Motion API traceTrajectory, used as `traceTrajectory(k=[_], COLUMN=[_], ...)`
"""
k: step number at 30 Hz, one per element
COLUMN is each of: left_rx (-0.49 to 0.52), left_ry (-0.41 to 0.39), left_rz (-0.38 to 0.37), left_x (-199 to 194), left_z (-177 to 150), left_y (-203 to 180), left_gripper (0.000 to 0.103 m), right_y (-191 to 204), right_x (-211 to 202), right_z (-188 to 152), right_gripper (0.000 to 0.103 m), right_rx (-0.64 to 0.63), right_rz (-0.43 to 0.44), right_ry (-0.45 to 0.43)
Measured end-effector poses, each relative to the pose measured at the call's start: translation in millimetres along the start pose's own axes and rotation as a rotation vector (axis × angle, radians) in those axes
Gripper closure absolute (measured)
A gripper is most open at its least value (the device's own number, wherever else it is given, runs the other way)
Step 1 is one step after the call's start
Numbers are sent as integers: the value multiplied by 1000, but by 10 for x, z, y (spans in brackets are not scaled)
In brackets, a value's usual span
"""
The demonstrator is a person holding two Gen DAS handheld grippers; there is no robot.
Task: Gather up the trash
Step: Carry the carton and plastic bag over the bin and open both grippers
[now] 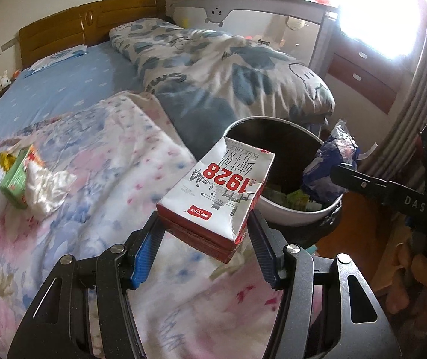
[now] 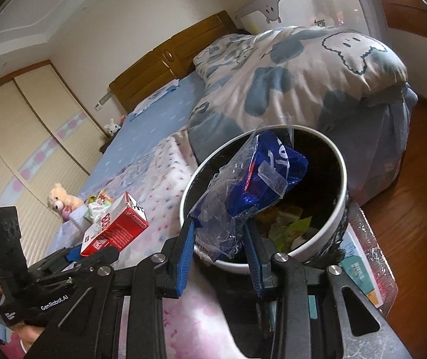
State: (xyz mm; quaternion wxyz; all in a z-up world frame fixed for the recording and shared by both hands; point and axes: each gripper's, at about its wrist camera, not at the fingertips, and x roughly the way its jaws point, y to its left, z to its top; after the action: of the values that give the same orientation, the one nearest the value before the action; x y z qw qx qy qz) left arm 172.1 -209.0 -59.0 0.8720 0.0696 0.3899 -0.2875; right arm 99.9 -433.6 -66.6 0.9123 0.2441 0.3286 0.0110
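Carrying trash binward: left tongs (image 1: 204, 233) grip the milk carton (image 1: 216, 197), right tongs (image 2: 219, 239) pinch a plastic wrapper (image 2: 252, 179); next, I judge, release both over the trash bin (image 2: 340, 203).

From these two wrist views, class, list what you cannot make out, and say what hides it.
- Bin bottom, right wrist view: the blue wrapper in the right gripper covers much of the trash inside.
- Left wrist view: the milk carton in the left gripper hides the bin's near rim.
- Small litter on the bedspread: too small and blurred to name.
- Window: washed out by glare.
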Motion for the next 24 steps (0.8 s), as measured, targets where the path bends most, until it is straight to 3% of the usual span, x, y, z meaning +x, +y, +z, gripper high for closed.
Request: traceTrajectory(k=[24], left_rx=[52], left_ry=[31], left_rz=[-1], left_x=[405], left_z=[308], left_y=[-317], left_gripper=[45], right_y=[-314], right_x=[171], right_z=[231], right_gripper=[67], right_rx=[-6], right_rz=[-31], right_ry=[59])
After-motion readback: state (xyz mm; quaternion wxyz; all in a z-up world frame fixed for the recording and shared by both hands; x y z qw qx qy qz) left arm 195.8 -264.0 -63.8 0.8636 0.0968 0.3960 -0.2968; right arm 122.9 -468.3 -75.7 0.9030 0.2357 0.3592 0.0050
